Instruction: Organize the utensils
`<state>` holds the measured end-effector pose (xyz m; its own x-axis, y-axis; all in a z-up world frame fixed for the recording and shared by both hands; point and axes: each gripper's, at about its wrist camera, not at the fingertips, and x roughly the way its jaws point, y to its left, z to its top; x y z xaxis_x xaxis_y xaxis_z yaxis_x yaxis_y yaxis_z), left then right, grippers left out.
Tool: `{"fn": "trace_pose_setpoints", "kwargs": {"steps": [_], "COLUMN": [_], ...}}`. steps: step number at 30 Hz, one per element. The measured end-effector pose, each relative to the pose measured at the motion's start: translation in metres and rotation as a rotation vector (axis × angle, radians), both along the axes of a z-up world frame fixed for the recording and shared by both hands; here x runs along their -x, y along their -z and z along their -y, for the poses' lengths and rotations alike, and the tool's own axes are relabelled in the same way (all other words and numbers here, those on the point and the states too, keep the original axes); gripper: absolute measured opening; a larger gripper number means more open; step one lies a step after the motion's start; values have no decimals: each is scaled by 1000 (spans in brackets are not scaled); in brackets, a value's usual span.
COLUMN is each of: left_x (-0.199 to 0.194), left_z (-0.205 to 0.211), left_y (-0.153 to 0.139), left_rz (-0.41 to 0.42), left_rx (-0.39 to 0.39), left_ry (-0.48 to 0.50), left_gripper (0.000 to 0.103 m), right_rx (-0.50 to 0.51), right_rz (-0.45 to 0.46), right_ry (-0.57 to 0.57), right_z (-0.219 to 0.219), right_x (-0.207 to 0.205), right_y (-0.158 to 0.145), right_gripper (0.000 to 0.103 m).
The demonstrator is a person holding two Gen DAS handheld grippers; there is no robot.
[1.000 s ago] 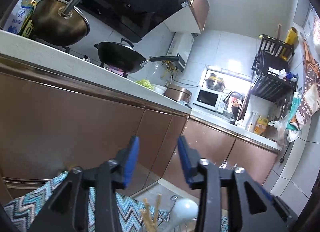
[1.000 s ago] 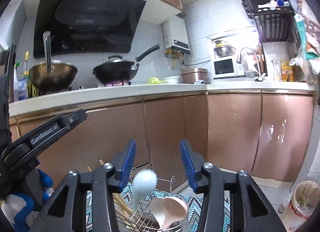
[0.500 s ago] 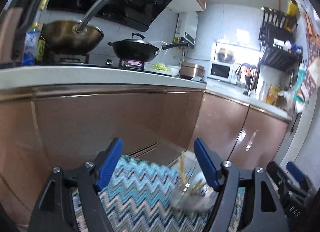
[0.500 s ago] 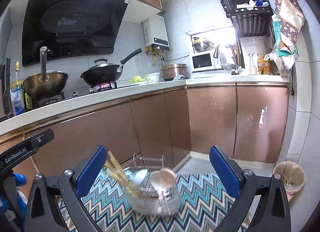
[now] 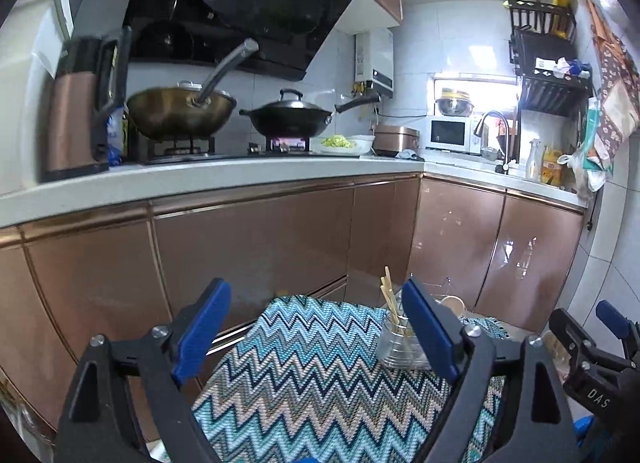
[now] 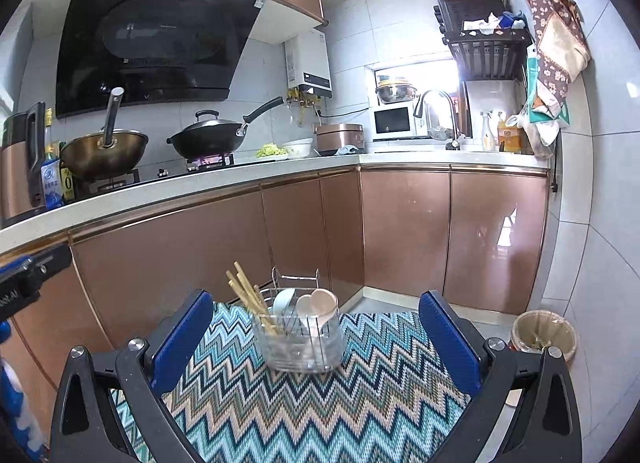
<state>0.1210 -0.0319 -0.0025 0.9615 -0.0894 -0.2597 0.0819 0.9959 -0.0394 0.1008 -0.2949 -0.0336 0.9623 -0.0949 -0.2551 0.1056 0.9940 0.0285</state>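
Observation:
A clear utensil holder with a wire rack (image 6: 301, 343) stands on a zigzag-patterned cloth (image 6: 312, 407). It holds wooden chopsticks (image 6: 248, 295) on its left and white and beige spoons (image 6: 316, 305) on its right. My right gripper (image 6: 314, 339) is open and empty, held back from the holder. My left gripper (image 5: 316, 339) is open and empty too; the holder (image 5: 396, 347) sits partly behind its right finger. The right gripper shows at the right edge of the left wrist view (image 5: 592, 347).
Brown cabinet fronts (image 6: 404, 235) and a white countertop (image 6: 240, 179) run behind the cloth. Two woks (image 6: 208, 139) sit on the stove, a kettle (image 5: 76, 111) at the left. A lined bin (image 6: 543, 337) stands on the floor at the right.
Both grippers opened wide and drew back from the holder. The holder, seen close and blurred before, now stands still on the cloth, farther away.

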Motion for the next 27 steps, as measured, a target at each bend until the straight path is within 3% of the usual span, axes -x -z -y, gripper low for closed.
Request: {"fn": "trace_pose_setpoints", "kwargs": {"steps": [16, 27], "left_x": [60, 69], "left_z": [-16, -24], "left_y": [-21, -23], "left_rz": [90, 110], "left_rx": [-59, -68], "left_ry": [-30, -79], "left_gripper": [88, 88], "right_rx": [40, 81], "right_rz": [75, 111], "right_ry": [20, 88], "right_z": [-15, -19], "right_x": [57, 75], "right_y": [-22, -32], "right_gripper": [103, 103]}}
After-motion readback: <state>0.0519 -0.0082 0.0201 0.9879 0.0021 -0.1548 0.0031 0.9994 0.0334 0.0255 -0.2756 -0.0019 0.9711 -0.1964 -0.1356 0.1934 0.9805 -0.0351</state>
